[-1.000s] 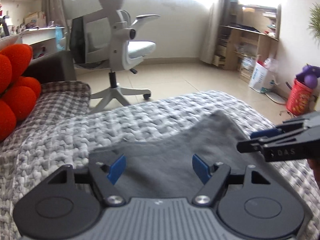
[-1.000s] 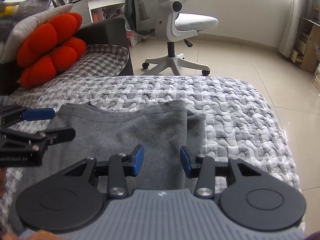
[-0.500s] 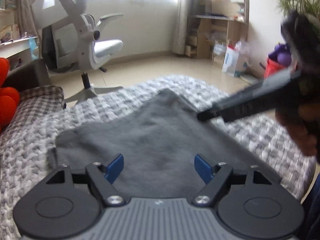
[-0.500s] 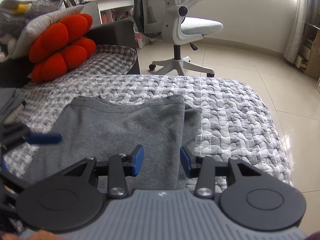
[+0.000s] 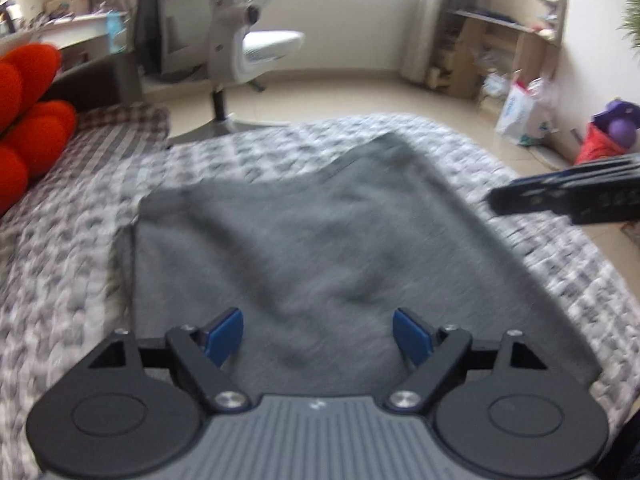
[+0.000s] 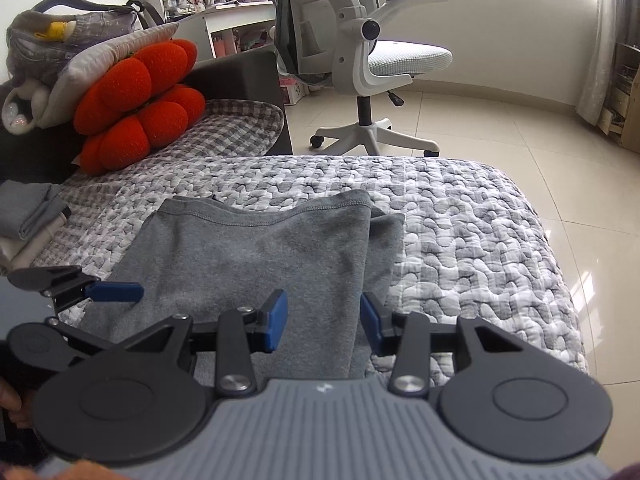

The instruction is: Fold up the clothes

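A folded grey garment (image 5: 312, 240) lies flat on the grey-and-white quilted bed; in the right wrist view (image 6: 256, 256) its right side is doubled over with a narrow strip showing beside it. My left gripper (image 5: 318, 334) is open and empty, above the garment's near edge. My right gripper (image 6: 323, 320) is open and empty, above the near right fold. The right gripper's tip shows at the right of the left wrist view (image 5: 568, 200). The left gripper shows at the left of the right wrist view (image 6: 92, 292).
A red tomato-shaped cushion (image 6: 136, 104) and a grey bag (image 6: 60, 40) sit at the bed's far left. Folded clothes (image 6: 28, 220) are stacked at the left. A white office chair (image 6: 372, 64) stands on the tiled floor beyond the bed's edge (image 6: 552, 264).
Both grippers have pulled back toward the near side of the garment. The left view swung back and blurred. The right gripper, raised across the left view half a second ago, is lower and farther right.
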